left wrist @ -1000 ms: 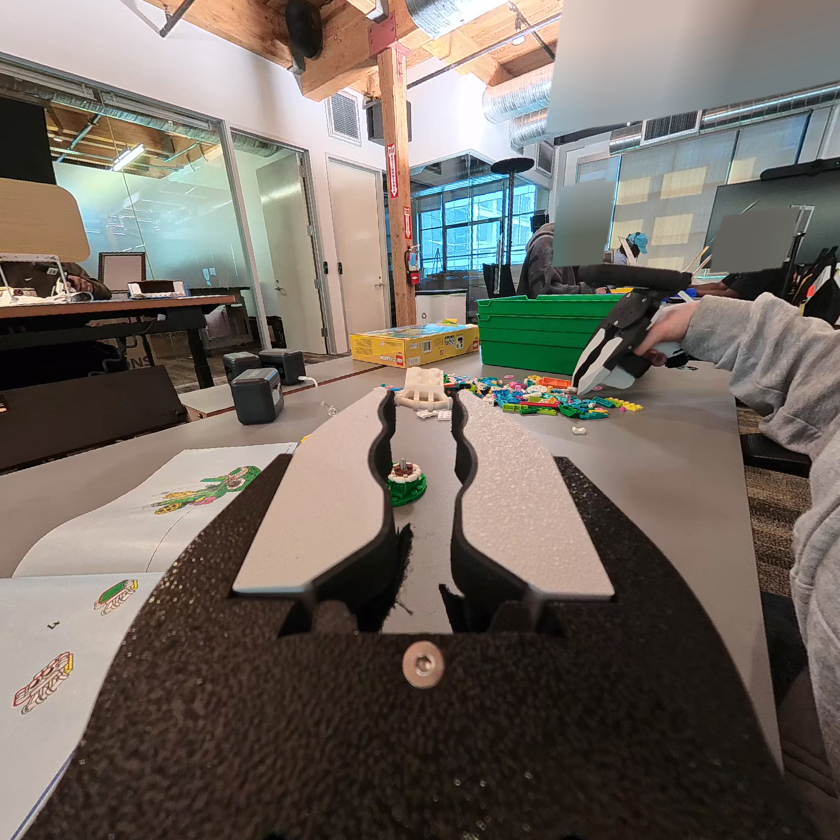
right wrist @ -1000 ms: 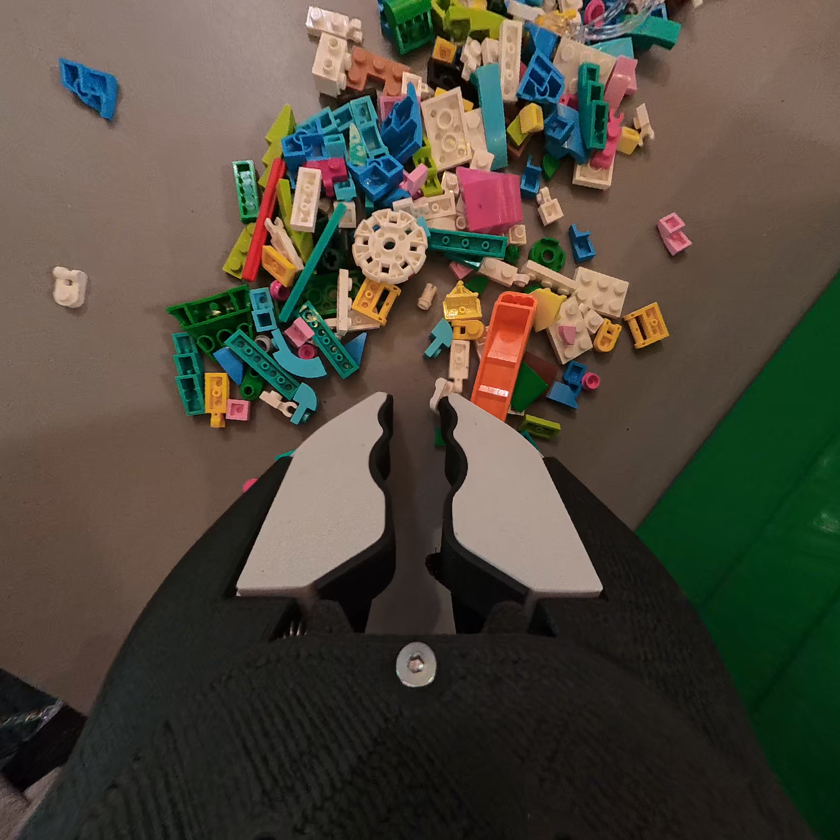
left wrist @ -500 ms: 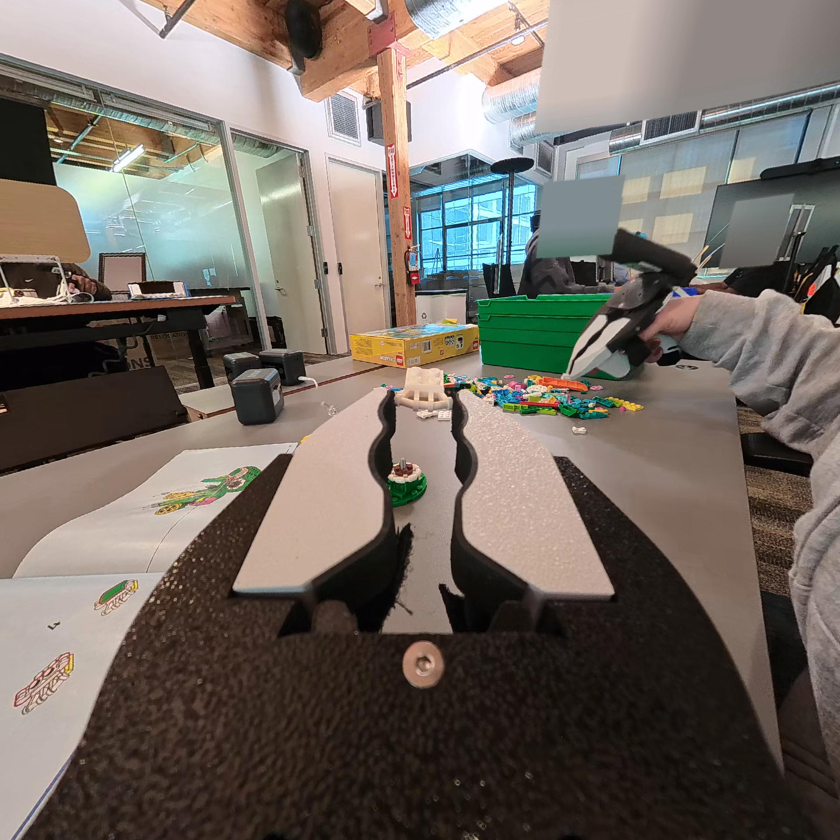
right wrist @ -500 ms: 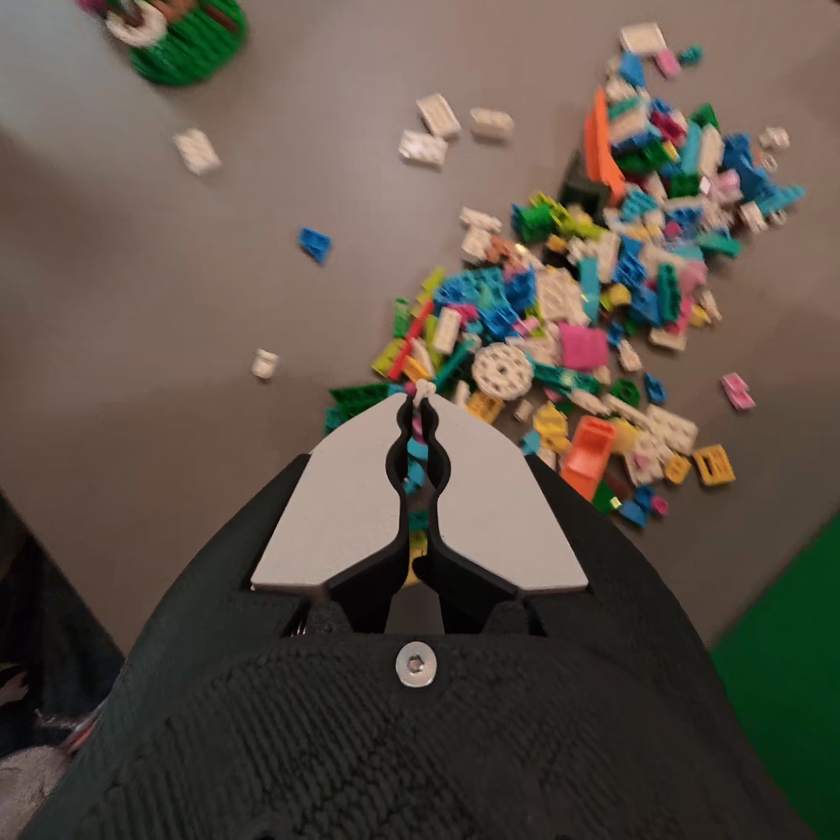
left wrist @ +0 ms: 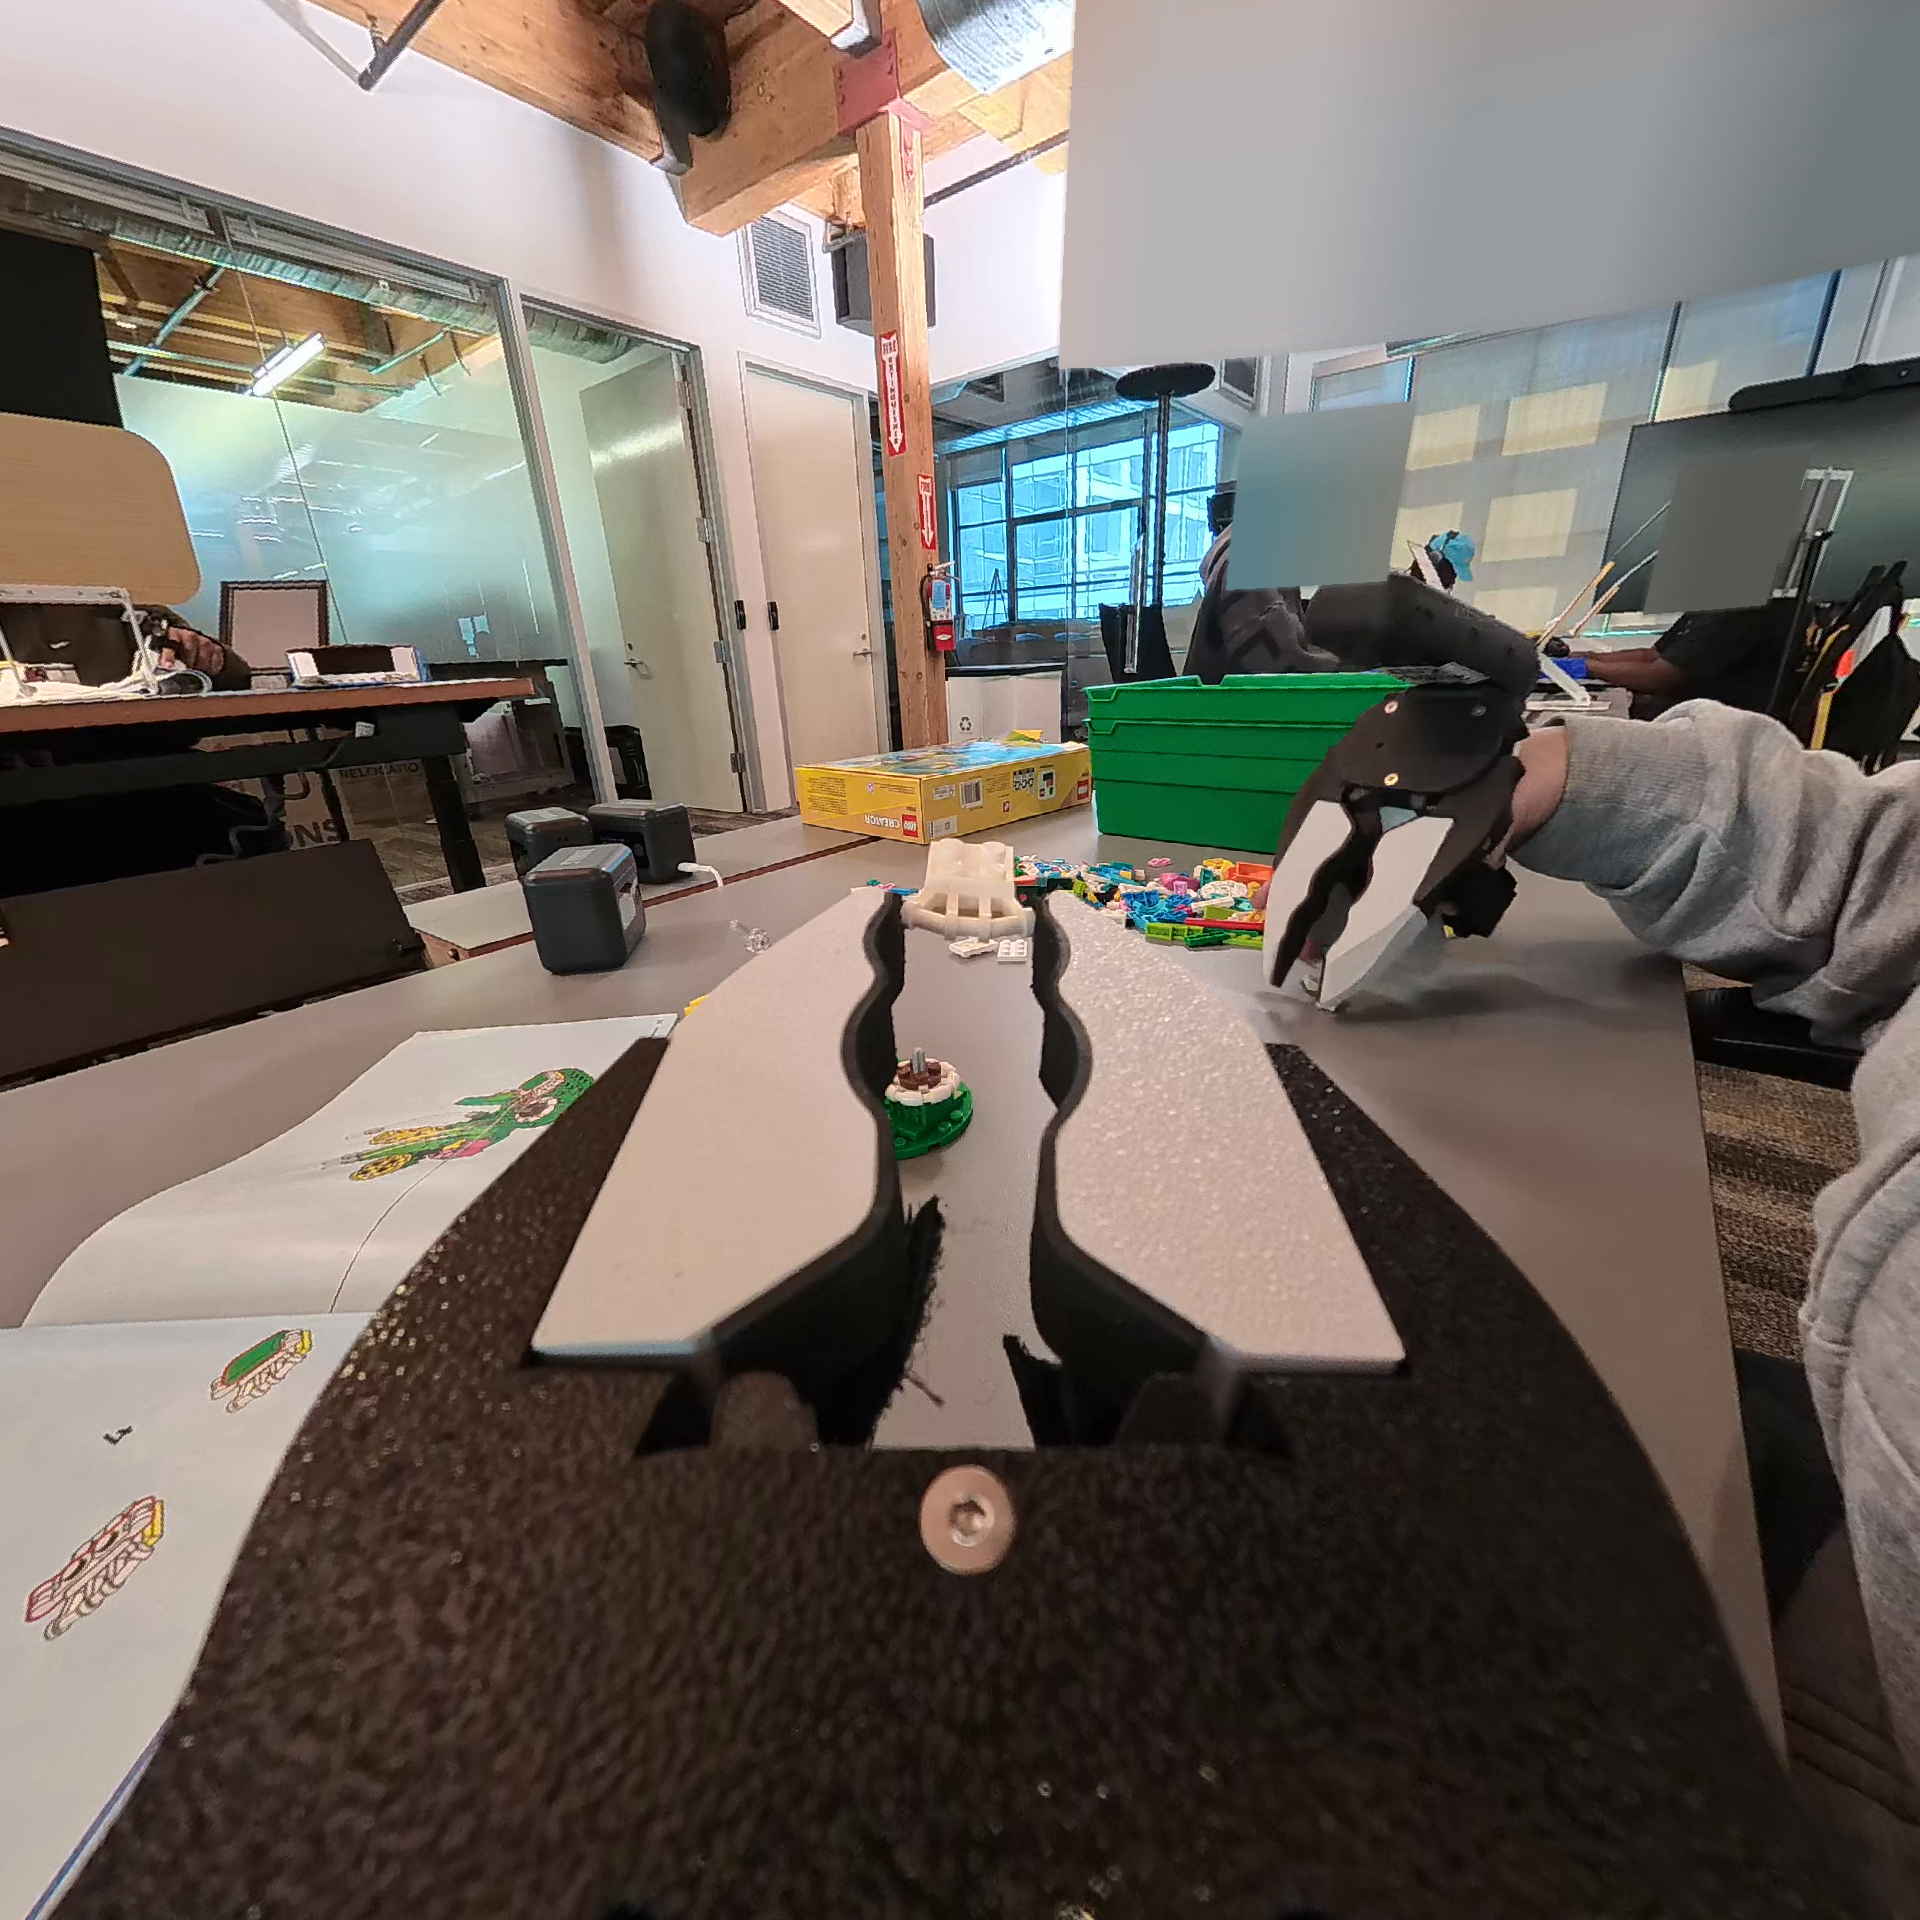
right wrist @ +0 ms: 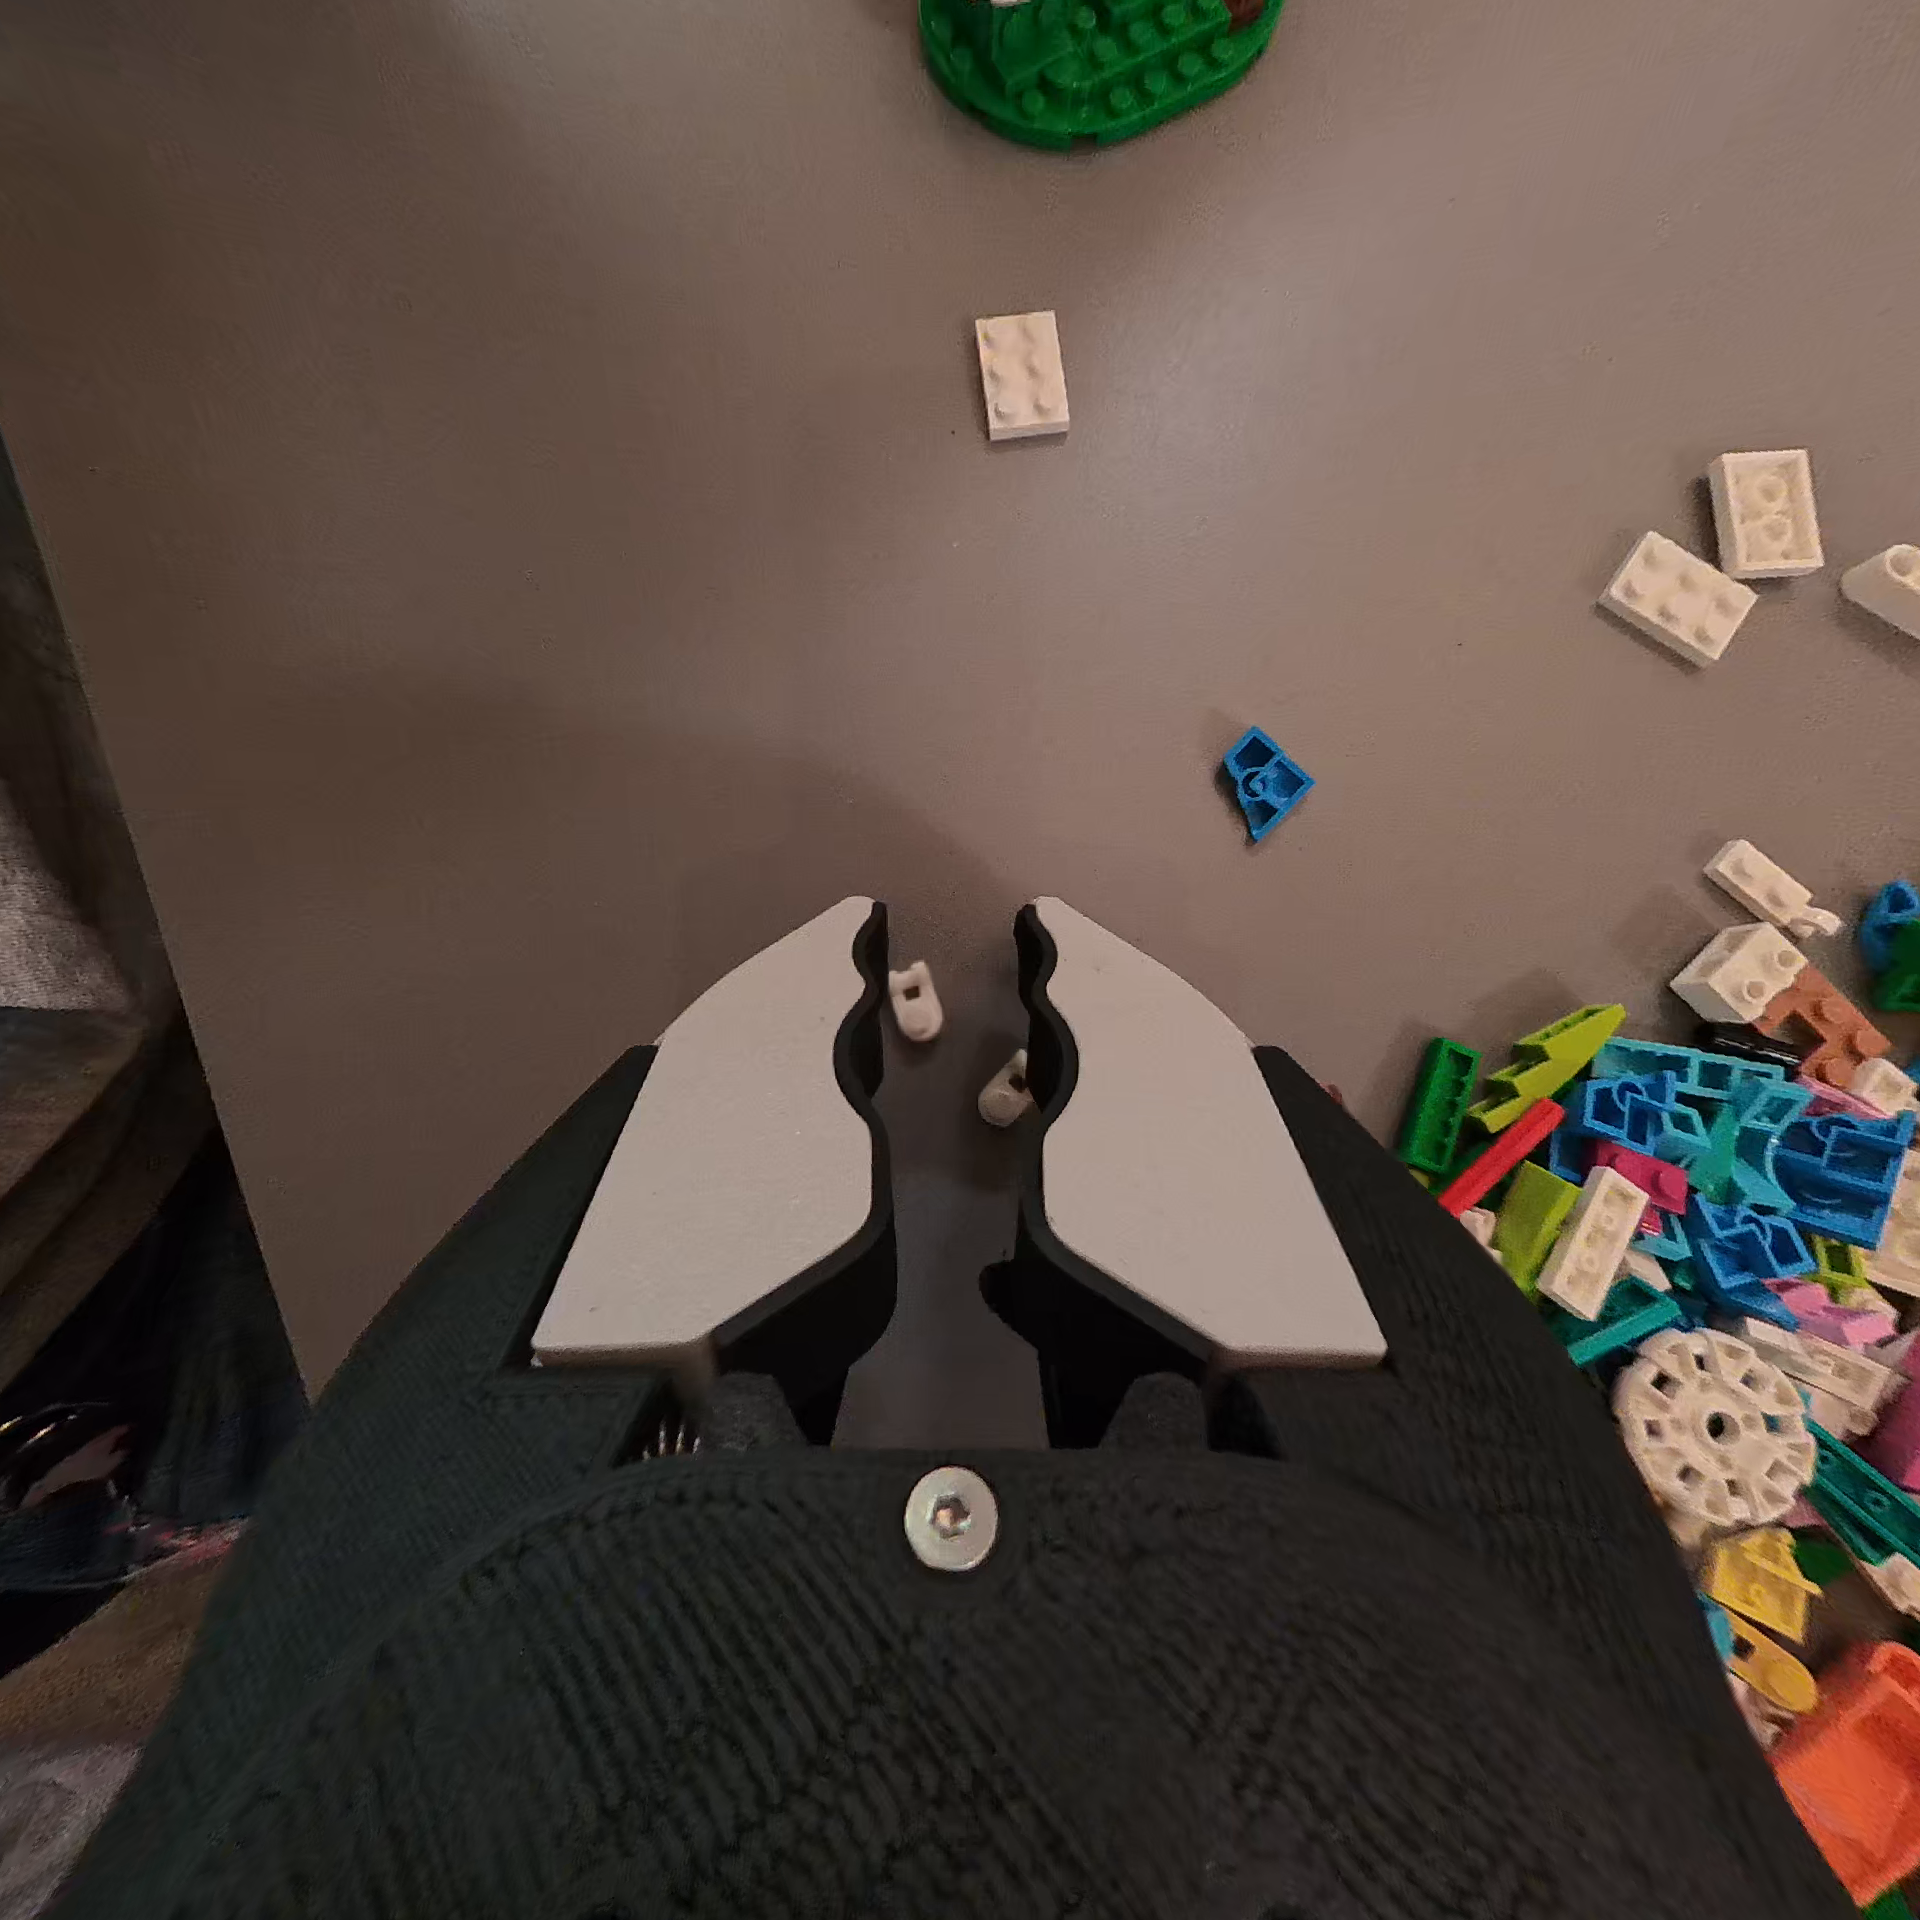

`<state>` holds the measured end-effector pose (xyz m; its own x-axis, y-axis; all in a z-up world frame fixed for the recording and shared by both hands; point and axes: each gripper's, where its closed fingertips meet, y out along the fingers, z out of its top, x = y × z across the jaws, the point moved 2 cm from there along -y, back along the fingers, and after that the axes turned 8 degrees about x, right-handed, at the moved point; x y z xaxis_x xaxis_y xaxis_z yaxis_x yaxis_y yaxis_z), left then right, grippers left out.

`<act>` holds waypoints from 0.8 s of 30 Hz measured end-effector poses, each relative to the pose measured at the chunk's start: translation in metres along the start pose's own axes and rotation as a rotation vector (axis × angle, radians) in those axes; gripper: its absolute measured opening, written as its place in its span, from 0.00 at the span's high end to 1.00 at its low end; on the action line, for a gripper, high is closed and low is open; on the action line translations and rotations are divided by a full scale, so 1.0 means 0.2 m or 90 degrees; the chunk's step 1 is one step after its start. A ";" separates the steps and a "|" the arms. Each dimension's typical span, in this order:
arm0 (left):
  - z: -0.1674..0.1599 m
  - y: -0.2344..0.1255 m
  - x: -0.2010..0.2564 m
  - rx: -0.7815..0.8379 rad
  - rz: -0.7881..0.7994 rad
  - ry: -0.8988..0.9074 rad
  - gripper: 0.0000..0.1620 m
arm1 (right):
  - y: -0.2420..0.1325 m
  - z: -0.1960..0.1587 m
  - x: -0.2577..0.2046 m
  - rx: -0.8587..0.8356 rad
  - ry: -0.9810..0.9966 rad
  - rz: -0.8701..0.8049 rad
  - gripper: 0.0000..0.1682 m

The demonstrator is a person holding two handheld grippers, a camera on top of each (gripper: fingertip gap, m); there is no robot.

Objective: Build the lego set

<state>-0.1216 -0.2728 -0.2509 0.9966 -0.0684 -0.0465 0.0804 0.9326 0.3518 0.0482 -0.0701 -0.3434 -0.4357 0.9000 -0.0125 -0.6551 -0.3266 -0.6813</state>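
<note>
Office clutter beyond the build

Three dark grey boxy devices [left wrist: 582, 904] stood at the tabletop's [left wrist: 1507, 1122] far left edge; stacked green bins [left wrist: 1195, 774] sat at its far end; a wooden post [left wrist: 899, 436] rose behind; glass-walled rooms [left wrist: 312, 499] lay left.

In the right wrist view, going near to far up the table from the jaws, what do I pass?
Two small white clip pieces between the open jaws → lone white plate → green round build at the top edge.
</note>
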 end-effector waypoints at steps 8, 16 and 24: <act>-0.01 0.01 0.00 -0.001 0.000 0.000 0.86 | -0.09 -0.04 0.03 -0.027 -0.025 -0.019 0.86; -0.01 0.01 -0.02 0.006 0.005 -0.009 0.86 | -0.13 0.02 0.02 -0.014 0.020 -0.044 0.86; 0.00 0.00 -0.01 0.013 -0.001 -0.007 0.86 | -0.14 0.12 -0.04 0.079 0.048 -0.147 0.86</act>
<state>-0.1229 -0.2726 -0.2504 0.9965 -0.0744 -0.0373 0.0829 0.9250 0.3709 0.0553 -0.0757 -0.3064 -0.2217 0.9723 0.0744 -0.8044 -0.1392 -0.5775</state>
